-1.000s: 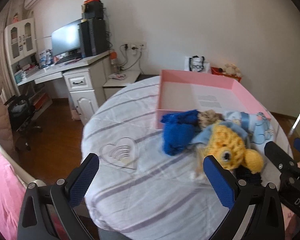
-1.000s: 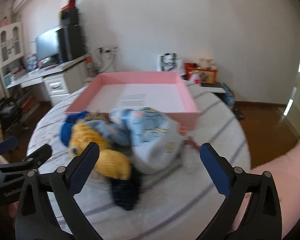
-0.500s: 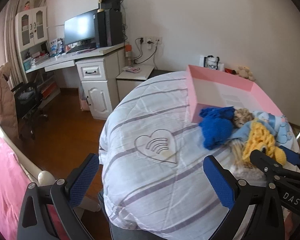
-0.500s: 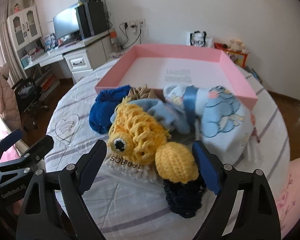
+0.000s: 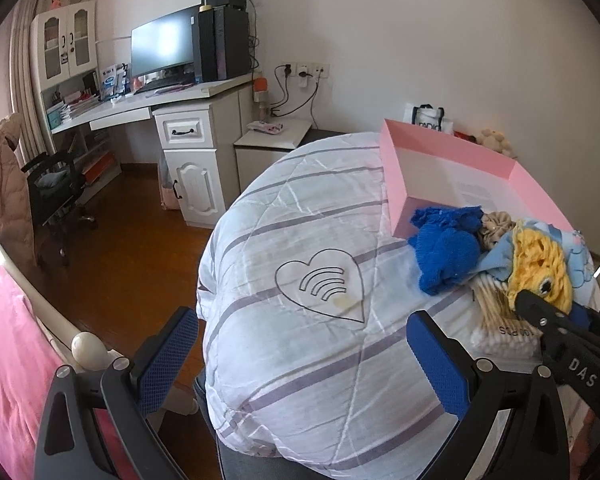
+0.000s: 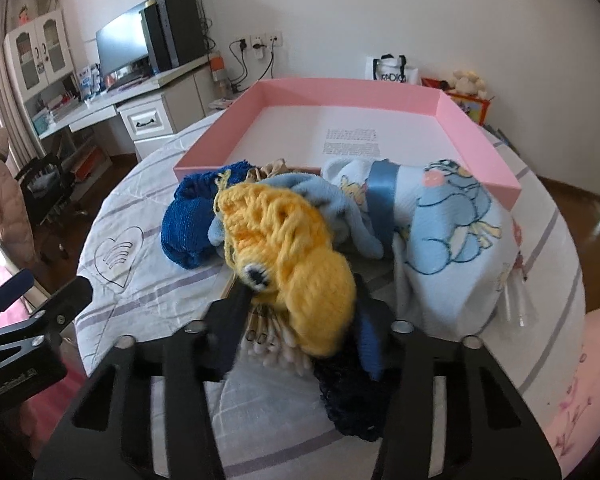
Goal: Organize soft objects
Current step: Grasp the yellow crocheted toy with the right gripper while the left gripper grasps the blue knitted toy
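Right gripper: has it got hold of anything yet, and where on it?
The right gripper is closing on the yellow knitted toy, its jaws around the toy's near end below the eye. The left gripper is open over the quilt, holding nothing.

Yellow crocheted toy [image 6: 296,256] with one stitched eye lies between the closing jaws of the right gripper [image 6: 300,320]. Royal-blue knit [image 6: 188,220] sits beyond-left of it, pale blue printed cloth [image 6: 448,236] beyond-right. Empty pink tray [image 6: 476,136] lies farther ahead.
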A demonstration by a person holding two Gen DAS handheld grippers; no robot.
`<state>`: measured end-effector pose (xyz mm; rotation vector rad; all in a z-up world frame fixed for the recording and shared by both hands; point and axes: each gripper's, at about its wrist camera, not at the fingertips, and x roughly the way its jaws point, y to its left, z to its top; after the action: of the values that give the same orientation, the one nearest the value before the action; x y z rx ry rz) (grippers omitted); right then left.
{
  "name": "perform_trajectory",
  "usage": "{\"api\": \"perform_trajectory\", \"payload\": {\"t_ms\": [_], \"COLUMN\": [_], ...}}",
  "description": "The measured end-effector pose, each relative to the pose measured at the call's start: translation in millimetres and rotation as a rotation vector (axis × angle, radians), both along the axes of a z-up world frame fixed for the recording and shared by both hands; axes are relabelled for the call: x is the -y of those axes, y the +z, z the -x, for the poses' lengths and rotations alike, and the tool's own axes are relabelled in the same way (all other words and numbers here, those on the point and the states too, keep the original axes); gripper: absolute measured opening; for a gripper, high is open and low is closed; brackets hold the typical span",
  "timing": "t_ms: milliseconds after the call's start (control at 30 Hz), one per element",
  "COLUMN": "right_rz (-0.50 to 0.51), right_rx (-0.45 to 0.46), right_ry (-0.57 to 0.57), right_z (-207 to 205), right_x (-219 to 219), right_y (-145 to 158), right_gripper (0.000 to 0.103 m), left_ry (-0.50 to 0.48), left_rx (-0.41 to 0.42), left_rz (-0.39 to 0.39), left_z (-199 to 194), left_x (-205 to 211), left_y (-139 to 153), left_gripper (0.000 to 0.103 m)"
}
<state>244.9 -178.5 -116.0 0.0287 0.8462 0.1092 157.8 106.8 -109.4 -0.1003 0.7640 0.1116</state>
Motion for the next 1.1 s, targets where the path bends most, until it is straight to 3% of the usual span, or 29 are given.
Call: {"api": "perform_trajectory", "payload": {"t_ms": [100,133,167,467,700,900,1100], "right_rz": [-0.033,-0.036,-0.041,-0.089,-0.081,-0.074,-0.079], "right_rx": [0.004,0.006,0.01,0.041,0.129,0.158,0.146], "right_ry": [0.0,0.0,-0.001,0.009,-0.053,-0.151,-0.199], "right_z": [4,5,6,16,30,26,14], "right_x": [8,9,11,21,42,72,92], "right_y": [4,6,7,19,43,46,37], "right_gripper": [0.034,0.026,0.024,0.022,0.022,0.022,0.022], "left_ry": [-0.016,-0.022,-0.027,-0.051,-0.069,-0.103,-0.11], "left_rx": [0.003,0.004,0.006,0.018,0.026,0.019,-0.04], "left_rz": [0.002,0.001,0.0,-0.003,0.001,-0.008,0.02], "left_z": [1,1,2,2,-4,-29,-68], "left_x": [5,8,10,26,38,54,61], "left_y": [2,3,4,13,18,18,6], "left_gripper": [0.103,0.103,0.103,0.103,0.103,0.103,0.103]}}
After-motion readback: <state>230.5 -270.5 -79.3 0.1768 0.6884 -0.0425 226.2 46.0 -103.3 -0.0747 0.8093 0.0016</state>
